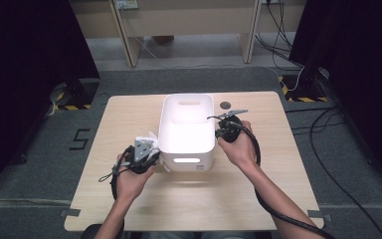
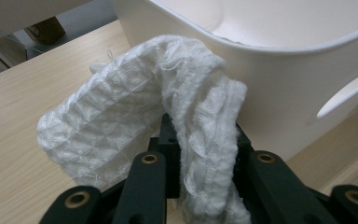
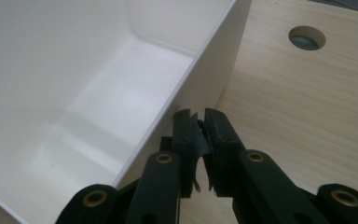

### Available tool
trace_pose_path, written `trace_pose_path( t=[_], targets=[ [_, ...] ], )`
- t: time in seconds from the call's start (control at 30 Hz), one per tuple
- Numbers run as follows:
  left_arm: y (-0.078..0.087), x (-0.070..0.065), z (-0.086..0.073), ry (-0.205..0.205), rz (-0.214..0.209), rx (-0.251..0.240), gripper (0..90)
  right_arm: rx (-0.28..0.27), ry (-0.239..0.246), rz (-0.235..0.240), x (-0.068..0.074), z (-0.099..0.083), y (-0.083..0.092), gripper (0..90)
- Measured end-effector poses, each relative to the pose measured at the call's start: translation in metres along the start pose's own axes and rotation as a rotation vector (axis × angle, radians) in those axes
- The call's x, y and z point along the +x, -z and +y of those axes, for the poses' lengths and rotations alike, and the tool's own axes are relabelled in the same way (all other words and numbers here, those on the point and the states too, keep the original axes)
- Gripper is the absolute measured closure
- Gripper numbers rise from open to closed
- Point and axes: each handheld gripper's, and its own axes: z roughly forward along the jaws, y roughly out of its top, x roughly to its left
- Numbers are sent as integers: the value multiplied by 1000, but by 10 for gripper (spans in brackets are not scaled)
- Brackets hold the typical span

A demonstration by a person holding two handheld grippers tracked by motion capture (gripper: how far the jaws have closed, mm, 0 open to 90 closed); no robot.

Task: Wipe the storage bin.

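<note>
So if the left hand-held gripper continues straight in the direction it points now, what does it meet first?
Probably the outer wall of the white bin. The left hand-held gripper, shut on the white cloth, points at it, though the depth is unclear.

I'm working over a light wooden table (image 1: 189, 199) standing on grey carpet. A white plastic bin (image 1: 186, 130) with cut-out handles sits directly on its middle, empty inside. A round cable hole (image 1: 225, 105) pierces the tabletop just beyond the bin's far right corner.
</note>
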Motion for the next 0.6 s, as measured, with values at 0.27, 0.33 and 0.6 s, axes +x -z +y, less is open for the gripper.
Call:
trace_pose_path(
  t=[0.27, 0.33, 0.6],
  targets=[
    [-1, 1, 0, -1, 6, 10, 746, -23, -36, 22, -6, -2, 7, 753],
    [3, 0, -2, -13, 1, 15, 746, -49, -48, 22, -8, 1, 13, 733],
    [20, -14, -12, -15, -26, 1, 746, -119, -52, 54, -2, 7, 28, 674]
  ],
)
